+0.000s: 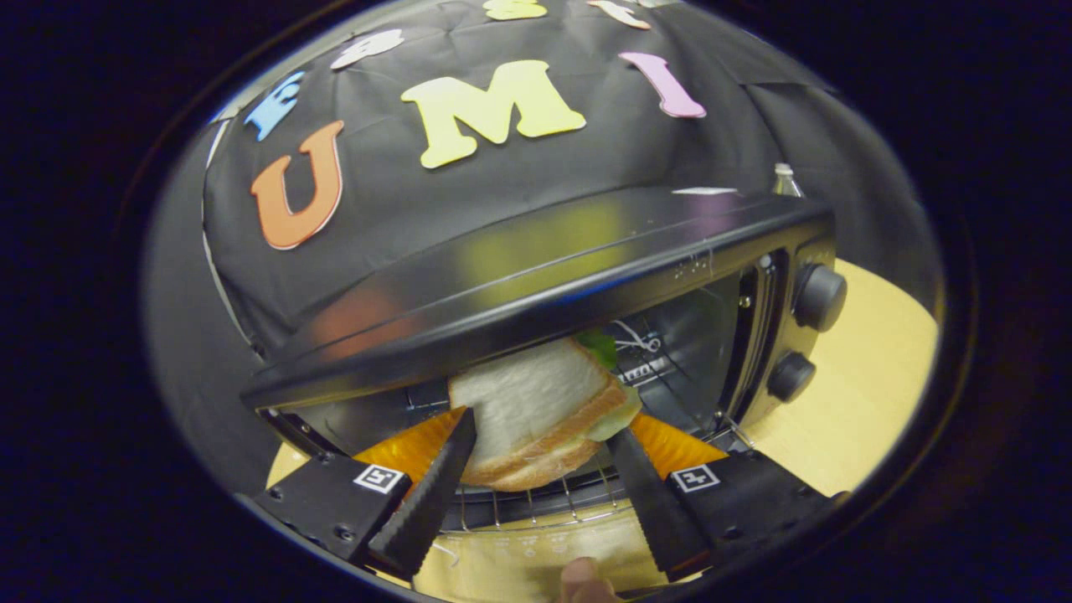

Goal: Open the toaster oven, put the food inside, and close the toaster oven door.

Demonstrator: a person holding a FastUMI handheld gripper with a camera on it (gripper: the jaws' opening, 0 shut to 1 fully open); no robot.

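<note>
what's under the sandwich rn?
An orange plate sits under the sandwich, on the toaster oven's wire rack. The plate's middle is covered by bread. The gripper fingers flank the sandwich; contact unclear.

Sandwich (536, 419) inside open toaster oven (536, 293)

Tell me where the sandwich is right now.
In the gripper view the sandwich sits between the gripper fingers, on an orange plate over the wire rack, at the open toaster oven mouth.
</note>
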